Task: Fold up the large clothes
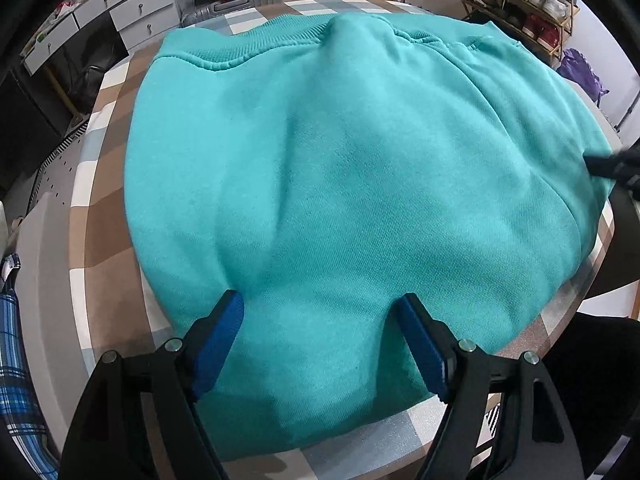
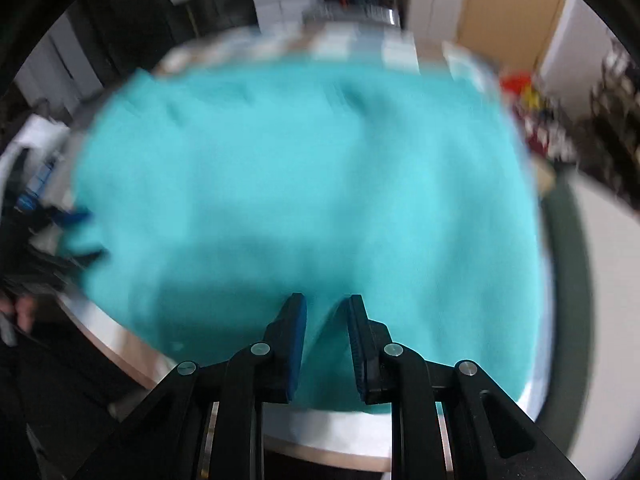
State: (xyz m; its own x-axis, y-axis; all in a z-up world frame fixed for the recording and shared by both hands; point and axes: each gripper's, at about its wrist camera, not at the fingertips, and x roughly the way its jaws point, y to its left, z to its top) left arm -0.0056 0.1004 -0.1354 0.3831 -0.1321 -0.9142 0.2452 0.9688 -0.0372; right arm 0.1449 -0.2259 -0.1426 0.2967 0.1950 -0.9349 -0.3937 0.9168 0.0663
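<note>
A teal sweatshirt (image 1: pixel 360 168) lies folded on a round table with a checked cloth (image 1: pixel 100 208), its ribbed hem at the far side. My left gripper (image 1: pixel 318 308) stands open at the garment's near edge, with its blue pads (image 1: pixel 224 332) wide apart on the fabric. In the blurred right wrist view the sweatshirt (image 2: pixel 300 180) fills the middle. My right gripper (image 2: pixel 326 308) has its jaws close together with a ridge of teal fabric pinched between them, near the table rim (image 2: pixel 320 436). The right gripper (image 1: pixel 612 164) also shows dark at the garment's right edge.
Beyond the table stand white drawers (image 1: pixel 132 8), a silver suitcase (image 1: pixel 232 6) and a shoe rack (image 1: pixel 528 4) with a purple bag (image 1: pixel 580 72) below it. A person's plaid sleeve (image 1: pixel 12 380) is at the left edge.
</note>
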